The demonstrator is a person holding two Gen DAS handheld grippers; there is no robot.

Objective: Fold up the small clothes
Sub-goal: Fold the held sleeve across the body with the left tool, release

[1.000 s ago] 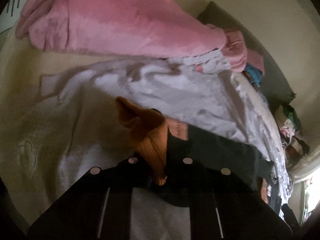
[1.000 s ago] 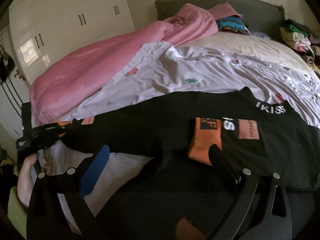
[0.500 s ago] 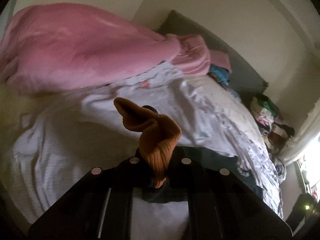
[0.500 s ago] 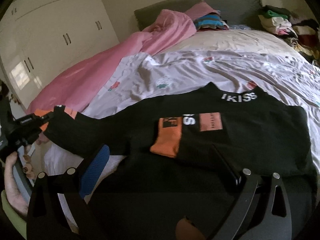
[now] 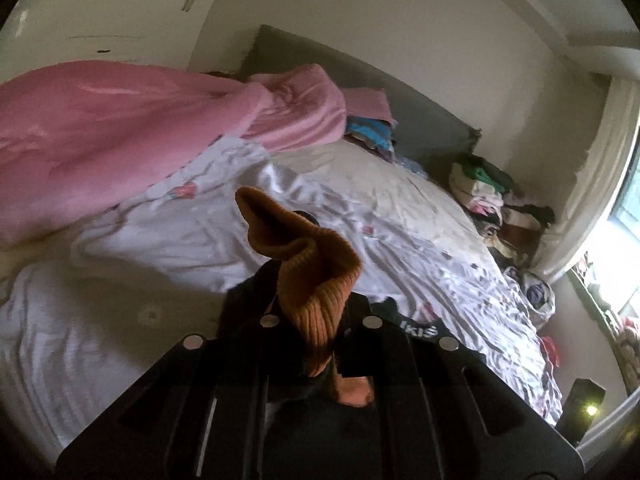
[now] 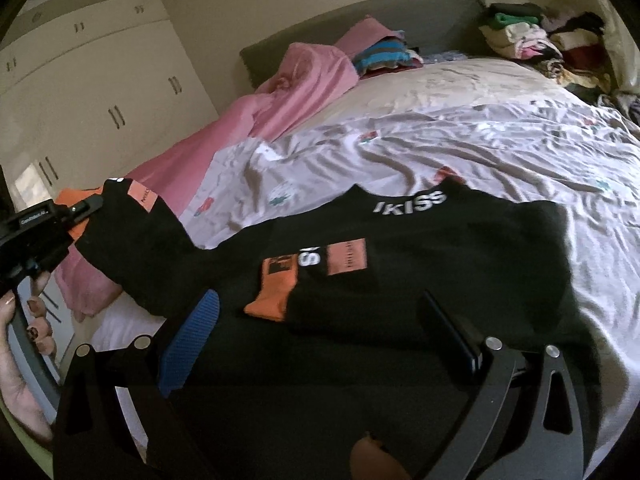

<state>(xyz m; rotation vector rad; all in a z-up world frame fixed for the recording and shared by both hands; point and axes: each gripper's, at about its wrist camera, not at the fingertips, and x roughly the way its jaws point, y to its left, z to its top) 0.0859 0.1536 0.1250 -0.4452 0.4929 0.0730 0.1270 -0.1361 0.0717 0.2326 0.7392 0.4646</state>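
A crumpled white bedsheet with small printed motifs [image 6: 460,148] covered the bed. Along its far side lay a long, bunched pink fleece blanket [image 5: 120,136], reaching up to a grey upholstered headboard [image 6: 400,20]. Against that headboard sat a small folded stack of pink and blue-striped fabric [image 6: 384,54], and at the far corner rose a taller heap of mixed folded clothing [image 6: 532,36]. Cream wardrobe doors with dark bar handles [image 6: 100,92] stood beyond the blanket. A pale curtain [image 5: 600,168] hung beside a bright window [image 5: 628,216].
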